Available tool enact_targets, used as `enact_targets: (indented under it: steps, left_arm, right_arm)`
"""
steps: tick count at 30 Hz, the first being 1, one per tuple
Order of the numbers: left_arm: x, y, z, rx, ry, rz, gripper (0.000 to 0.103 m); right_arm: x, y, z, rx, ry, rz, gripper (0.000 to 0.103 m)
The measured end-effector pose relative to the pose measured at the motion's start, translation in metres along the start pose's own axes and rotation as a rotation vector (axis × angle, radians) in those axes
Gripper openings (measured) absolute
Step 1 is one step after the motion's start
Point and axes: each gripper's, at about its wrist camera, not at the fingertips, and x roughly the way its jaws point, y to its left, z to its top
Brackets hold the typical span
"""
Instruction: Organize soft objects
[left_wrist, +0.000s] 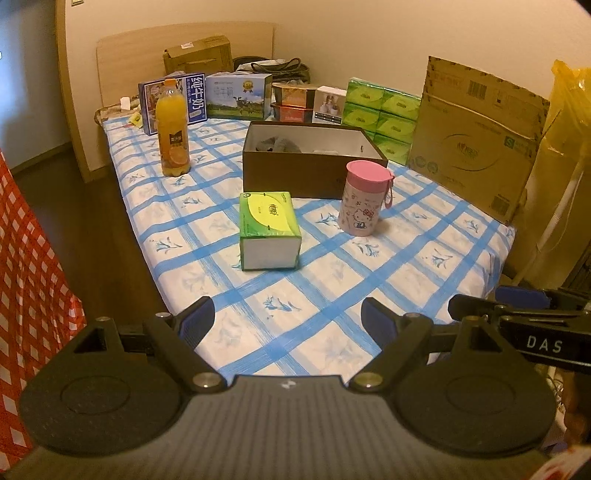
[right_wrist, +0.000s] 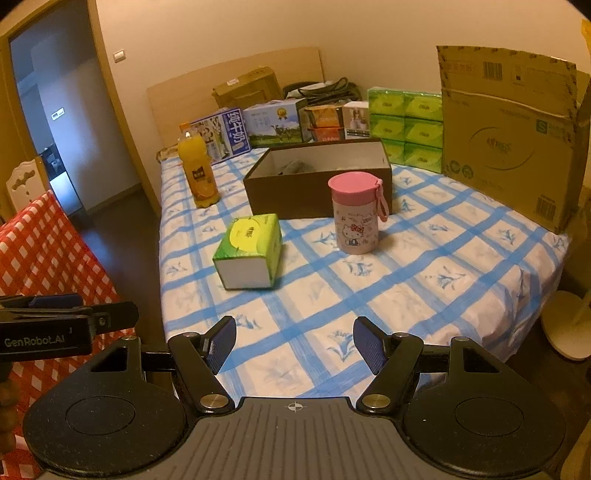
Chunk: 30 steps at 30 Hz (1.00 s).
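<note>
1. Left gripper (left_wrist: 286, 314): jaws spread wide, nothing between the blue pads; it hangs over the near end of the bed (left_wrist: 369, 280), angled down toward the objects, a stance that suits an approach, not a grasp.
2. Right gripper (right_wrist: 294, 341): likewise open and empty, alongside the left one, over the same near edge.
3. Green tissue pack (left_wrist: 267, 229): the nearest soft object, lying alone on the checked sheet, well apart from both grippers and just short of the box; probably the next item to be put away.
4. Brown box (left_wrist: 314, 162): lidless, beyond the pack; something grey and soft-looking (left_wrist: 279, 144) lies inside, with a pale item beside it too small to identify.
5. Pink-lidded cup (left_wrist: 364, 199): upright, lid on, just in front of the box's right corner; contents hidden.
6. Orange juice bottle (left_wrist: 172, 127): upright, capped, nearly full, left of the box.
7. Stacked green tissue packs (left_wrist: 380, 114): against the wall behind the box.
</note>
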Motion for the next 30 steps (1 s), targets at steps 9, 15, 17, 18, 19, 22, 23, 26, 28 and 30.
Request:
enact_targets:
  steps: [9,15,17,18,19,22,23,26,28,30]
  left_arm:
    - [0.007,0.001,-0.006,0.022,0.019,-0.022,0.085]
    - [0.012,0.001,-0.01,0.03,0.033,-0.032,0.085]
    - [0.013,0.001,-0.011,0.031,0.036,-0.034,0.085]
    - [0.013,0.0,-0.011,0.032,0.036,-0.034,0.085]
    - [0.014,0.0,-0.011,0.034,0.037,-0.033,0.085]
    - [0.014,-0.002,-0.011,0.04,0.037,-0.037,0.085]
    - [0.014,-0.002,-0.011,0.041,0.037,-0.037,0.085]
    - [0.015,-0.002,-0.011,0.043,0.036,-0.039,0.085]
    - [0.015,-0.003,-0.011,0.044,0.038,-0.039,0.085]
    - [0.015,-0.004,-0.011,0.046,0.039,-0.04,0.085]
  right_arm:
    - [0.001,0.007,-0.008,0.0,0.015,-0.014,0.07]
    - [-0.002,0.007,-0.01,-0.001,0.02,-0.021,0.07]
    - [-0.001,0.006,-0.011,0.0,0.021,-0.026,0.07]
    - [-0.001,0.005,-0.011,0.002,0.023,-0.027,0.07]
    - [0.0,0.004,-0.011,0.004,0.025,-0.027,0.07]
    - [0.001,0.003,-0.012,0.006,0.028,-0.03,0.07]
    - [0.001,0.004,-0.012,0.006,0.028,-0.03,0.07]
    - [0.001,0.003,-0.012,0.006,0.027,-0.031,0.07]
    - [0.001,0.002,-0.012,0.006,0.026,-0.032,0.07]
    - [0.001,0.001,-0.012,0.008,0.024,-0.033,0.07]
